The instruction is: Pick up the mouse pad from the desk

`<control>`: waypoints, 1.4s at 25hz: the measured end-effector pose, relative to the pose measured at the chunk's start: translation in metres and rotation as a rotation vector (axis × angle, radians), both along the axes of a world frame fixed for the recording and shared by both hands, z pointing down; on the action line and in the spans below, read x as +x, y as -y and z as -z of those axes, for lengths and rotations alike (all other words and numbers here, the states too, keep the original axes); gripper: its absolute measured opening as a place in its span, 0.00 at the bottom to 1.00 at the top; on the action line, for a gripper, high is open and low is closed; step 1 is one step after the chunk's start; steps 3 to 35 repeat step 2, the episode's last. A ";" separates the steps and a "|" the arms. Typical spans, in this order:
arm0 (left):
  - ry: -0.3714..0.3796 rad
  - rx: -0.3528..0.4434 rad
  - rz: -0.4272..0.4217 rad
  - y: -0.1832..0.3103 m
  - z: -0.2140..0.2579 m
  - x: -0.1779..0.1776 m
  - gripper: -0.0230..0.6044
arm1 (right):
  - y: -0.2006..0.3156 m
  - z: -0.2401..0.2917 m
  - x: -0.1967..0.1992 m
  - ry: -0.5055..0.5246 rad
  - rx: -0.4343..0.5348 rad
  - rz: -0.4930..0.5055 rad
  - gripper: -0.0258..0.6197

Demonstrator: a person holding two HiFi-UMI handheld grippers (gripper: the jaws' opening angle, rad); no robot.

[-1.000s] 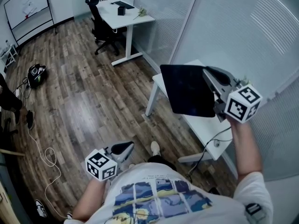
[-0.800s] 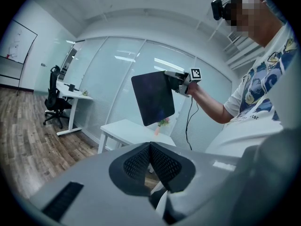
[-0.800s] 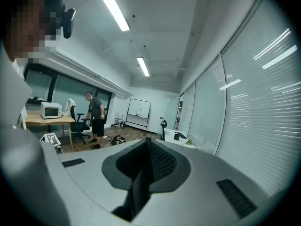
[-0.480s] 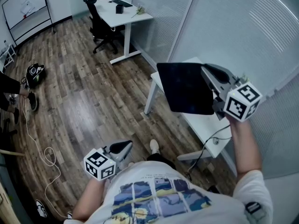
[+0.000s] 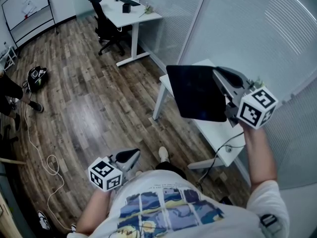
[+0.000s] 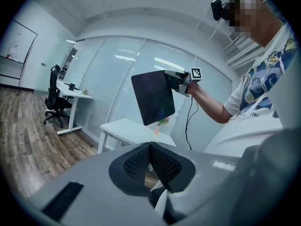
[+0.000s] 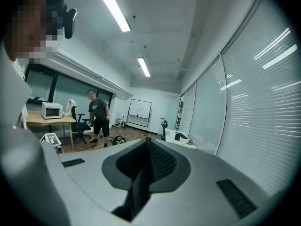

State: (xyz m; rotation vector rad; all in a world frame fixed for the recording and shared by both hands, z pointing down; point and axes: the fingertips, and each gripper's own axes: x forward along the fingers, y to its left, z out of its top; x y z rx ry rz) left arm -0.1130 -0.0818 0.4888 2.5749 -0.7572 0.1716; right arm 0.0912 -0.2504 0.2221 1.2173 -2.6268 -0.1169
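The mouse pad (image 5: 198, 93) is a thin black rectangle held up in the air above the white desk (image 5: 218, 133). My right gripper (image 5: 218, 79) is shut on its right edge, and the pad sticks out to the left. In the right gripper view the pad (image 7: 140, 192) shows edge-on between the closed jaws of the right gripper (image 7: 148, 142). The left gripper view sees the pad (image 6: 153, 98) raised over the desk (image 6: 131, 128). My left gripper (image 5: 131, 156) hangs low by the person's waist, jaws together, with nothing in them.
Frosted glass walls with blinds (image 5: 257, 38) run behind the desk. A second white desk (image 5: 130, 14) with a black office chair (image 5: 104, 26) stands farther off. A black bag (image 5: 38, 78) and a cable (image 5: 49, 167) lie on the wood floor. Another person (image 7: 98, 114) stands nearby.
Both grippers and the mouse pad have kept still. Only the other person's feet at the left edge have shifted.
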 end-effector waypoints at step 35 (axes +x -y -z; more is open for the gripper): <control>0.000 0.001 0.000 0.001 0.001 0.000 0.04 | 0.000 0.001 0.000 0.000 0.000 0.000 0.08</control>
